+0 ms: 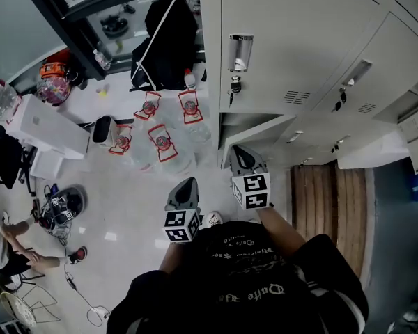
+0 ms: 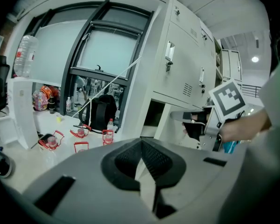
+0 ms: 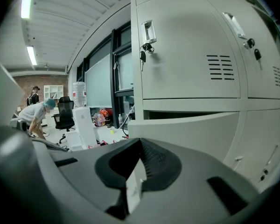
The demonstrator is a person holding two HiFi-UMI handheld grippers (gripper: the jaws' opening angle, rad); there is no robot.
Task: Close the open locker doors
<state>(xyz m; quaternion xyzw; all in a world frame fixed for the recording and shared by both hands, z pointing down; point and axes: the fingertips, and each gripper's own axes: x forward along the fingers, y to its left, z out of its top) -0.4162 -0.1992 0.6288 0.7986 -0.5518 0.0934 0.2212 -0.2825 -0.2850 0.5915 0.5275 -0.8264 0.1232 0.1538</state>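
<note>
Item 1: we record the right gripper (image 3: 139,164), jaws pressed together with nothing between them, pointing at the open locker door (image 3: 191,134) of the lower row, which stands swung out close ahead of the tips. Item 2: we list the left gripper (image 2: 142,160), jaws likewise closed and empty, beside the right gripper, with that same door ahead and to its right. Item 3: we note 1 further open door (image 1: 380,152) further right along the lockers (image 1: 299,40), well apart from both grippers.
</note>
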